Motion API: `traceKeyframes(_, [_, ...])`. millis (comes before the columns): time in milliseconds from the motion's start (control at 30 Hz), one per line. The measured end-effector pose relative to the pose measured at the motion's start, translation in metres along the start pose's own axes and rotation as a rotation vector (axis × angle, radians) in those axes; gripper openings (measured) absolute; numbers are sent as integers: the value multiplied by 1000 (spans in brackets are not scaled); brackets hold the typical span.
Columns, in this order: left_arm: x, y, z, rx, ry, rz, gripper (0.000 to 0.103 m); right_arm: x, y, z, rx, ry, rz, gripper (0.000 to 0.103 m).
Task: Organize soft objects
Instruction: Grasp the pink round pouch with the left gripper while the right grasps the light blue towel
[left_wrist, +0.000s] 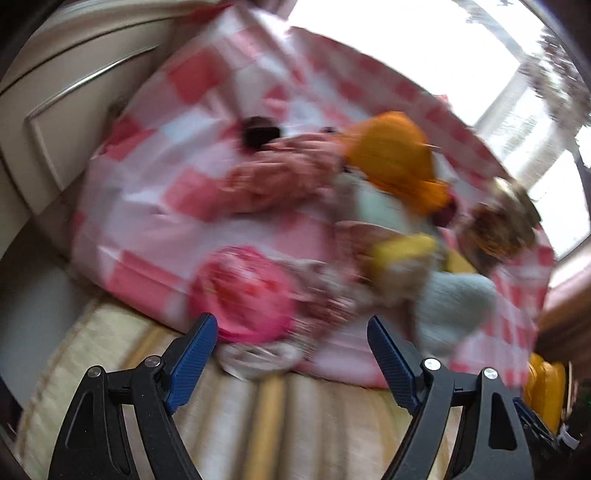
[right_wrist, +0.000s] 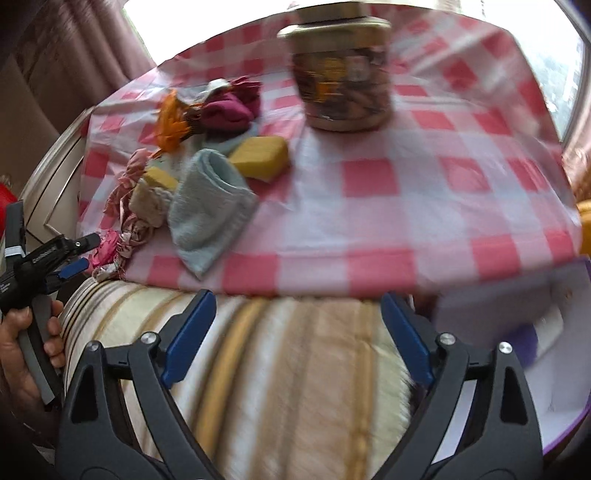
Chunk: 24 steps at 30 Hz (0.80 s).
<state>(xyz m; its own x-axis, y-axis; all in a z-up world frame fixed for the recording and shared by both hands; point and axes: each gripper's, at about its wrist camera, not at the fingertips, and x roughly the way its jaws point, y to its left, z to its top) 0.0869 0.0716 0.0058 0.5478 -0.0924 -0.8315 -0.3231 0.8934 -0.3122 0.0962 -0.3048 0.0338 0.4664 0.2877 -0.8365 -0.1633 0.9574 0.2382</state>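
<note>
A heap of soft things lies on a pink-checked cloth (right_wrist: 369, 177): a light blue sock (right_wrist: 207, 206), yellow sponges (right_wrist: 262, 155), a maroon cloth (right_wrist: 229, 107), an orange piece (right_wrist: 171, 122) and a pink patterned scrunchie (right_wrist: 122, 218). In the blurred left wrist view I see a bright pink round item (left_wrist: 243, 291), the blue sock (left_wrist: 450, 299) and an orange cloth (left_wrist: 395, 155). My left gripper (left_wrist: 291, 332) is open, right in front of the pink item; it also shows in the right wrist view (right_wrist: 79, 254). My right gripper (right_wrist: 299, 314) is open and empty over the striped bedding.
A brown decorated tin (right_wrist: 343, 74) stands on the cloth behind the heap. A white box with a purple rim (right_wrist: 517, 332) sits at the right, a purple thing inside. Striped beige bedding (right_wrist: 280, 369) lies below. A cream cupboard (left_wrist: 74, 92) stands at the left.
</note>
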Motion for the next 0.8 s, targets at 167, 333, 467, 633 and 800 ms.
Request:
traceKeyframes(167, [28, 9, 18, 2, 63, 74, 85, 27, 34, 24, -71, 22, -17, 96])
traceKeyframes(333, [47, 2, 23, 31, 84, 125, 85, 54, 56, 38, -110, 58, -33, 96])
traceKeyframes(467, [49, -2, 23, 60, 64, 157, 77, 71, 68, 45, -127, 75, -46, 96])
traceKeyframes(633, [52, -6, 27, 65, 36, 144, 71, 85, 77, 51, -145, 88, -56, 96])
traceKeyframes(800, [37, -1, 18, 57, -36, 136, 71, 95, 81, 56, -159, 92, -70, 96])
